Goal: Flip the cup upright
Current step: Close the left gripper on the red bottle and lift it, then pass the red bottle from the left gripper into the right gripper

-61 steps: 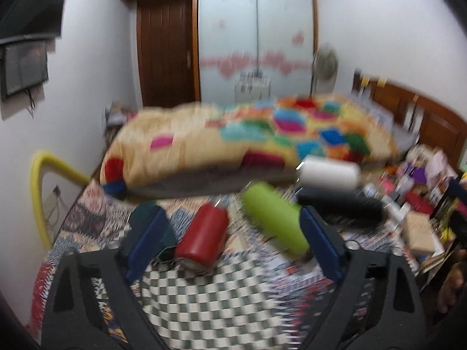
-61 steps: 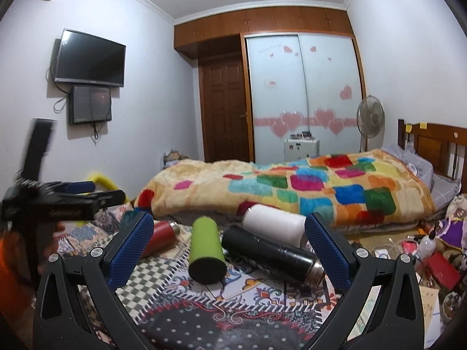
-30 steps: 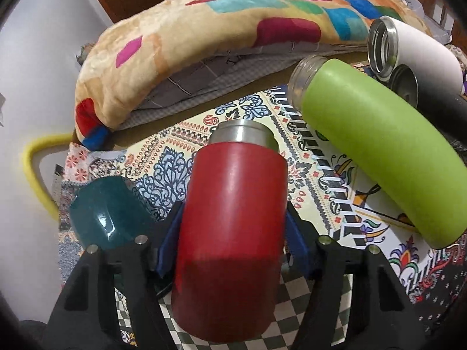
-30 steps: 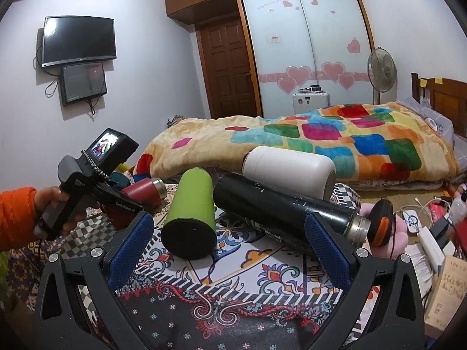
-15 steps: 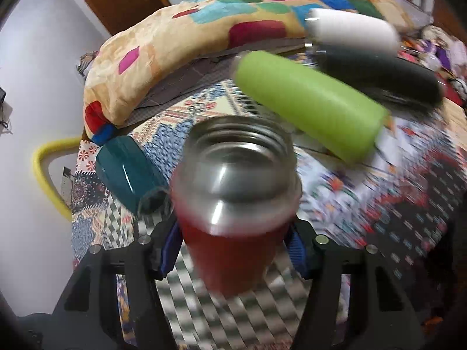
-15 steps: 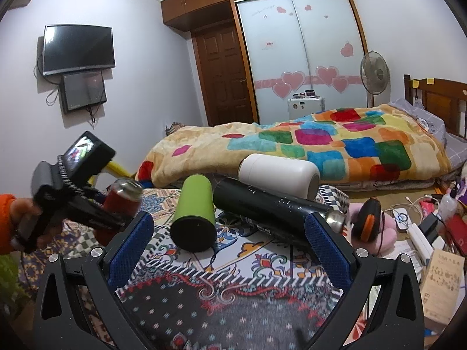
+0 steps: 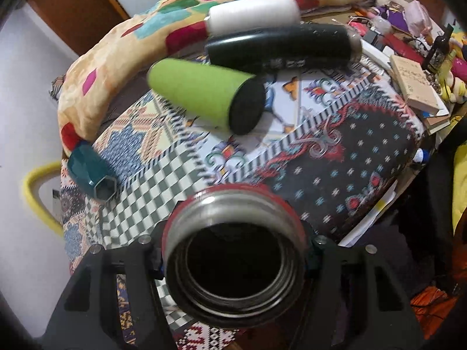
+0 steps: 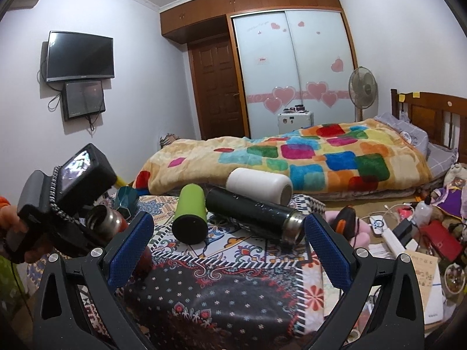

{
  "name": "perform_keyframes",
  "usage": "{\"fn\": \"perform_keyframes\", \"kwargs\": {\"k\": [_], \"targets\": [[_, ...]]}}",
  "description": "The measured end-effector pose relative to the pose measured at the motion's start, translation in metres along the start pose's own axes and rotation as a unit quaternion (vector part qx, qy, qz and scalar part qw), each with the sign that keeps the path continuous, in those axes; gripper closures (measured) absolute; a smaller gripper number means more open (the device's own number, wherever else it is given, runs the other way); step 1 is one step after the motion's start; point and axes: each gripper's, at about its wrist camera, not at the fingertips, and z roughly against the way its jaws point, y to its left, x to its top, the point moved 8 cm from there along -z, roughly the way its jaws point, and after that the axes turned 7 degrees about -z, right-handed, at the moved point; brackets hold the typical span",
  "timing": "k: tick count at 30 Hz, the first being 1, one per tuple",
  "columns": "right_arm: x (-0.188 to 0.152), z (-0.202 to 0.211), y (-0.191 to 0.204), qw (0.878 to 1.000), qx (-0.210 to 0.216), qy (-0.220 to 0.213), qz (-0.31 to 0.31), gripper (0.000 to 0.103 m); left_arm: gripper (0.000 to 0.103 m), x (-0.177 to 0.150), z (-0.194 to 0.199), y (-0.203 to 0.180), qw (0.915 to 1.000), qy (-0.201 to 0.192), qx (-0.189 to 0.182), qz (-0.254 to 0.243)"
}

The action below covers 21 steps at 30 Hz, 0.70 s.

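Left wrist view close, looking down; right wrist view low, roomward (both show green bottle (image 7: 201,94) (image 8: 189,214)).

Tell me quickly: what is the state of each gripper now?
Left gripper: closed on the red steel-mouthed cup.
Right gripper: open, holding nothing.

A: Any readable text?
B: Nope. Black flask (image 7: 280,48) has pale print along its side, too blurred. Book (image 7: 414,83) at the table's edge shows dark marks on its cover, can't make them out.
A: TV (image 8: 79,56)?
B: Tiny logo on the bottom bezel, unreadable. Same for the screen (image 8: 83,99) under it.
A: Wardrobe doors (image 8: 294,73)?
B: Faint script up top, illegible; pink hearts only.
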Motion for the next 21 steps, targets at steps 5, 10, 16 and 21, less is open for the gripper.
{"fn": "perform_keyframes", "kwargs": {"k": [5,10,16,21], "targets": [[-0.001,-0.002,-0.009,1.000,-0.006,0.002,-0.006,0.000,0.041,0.025,-0.003,-0.009,0.9996,-0.026,0.009,-0.006],[-0.006,-0.007,-0.018,1.000,-0.016,0.009,-0.007,0.000,0.041,0.045,-0.011,-0.009,0.9992,-0.040,0.002,-0.003],[-0.011,-0.017,-0.024,0.999,-0.023,0.023,-0.012,0.000,0.041,0.058,-0.018,-0.022,0.9987,-0.042,-0.024,-0.015],[-0.019,-0.021,-0.027,0.999,-0.026,0.035,-0.012,0.000,0.041,0.055,-0.039,-0.043,0.9958,-0.004,-0.091,-0.006]]}}
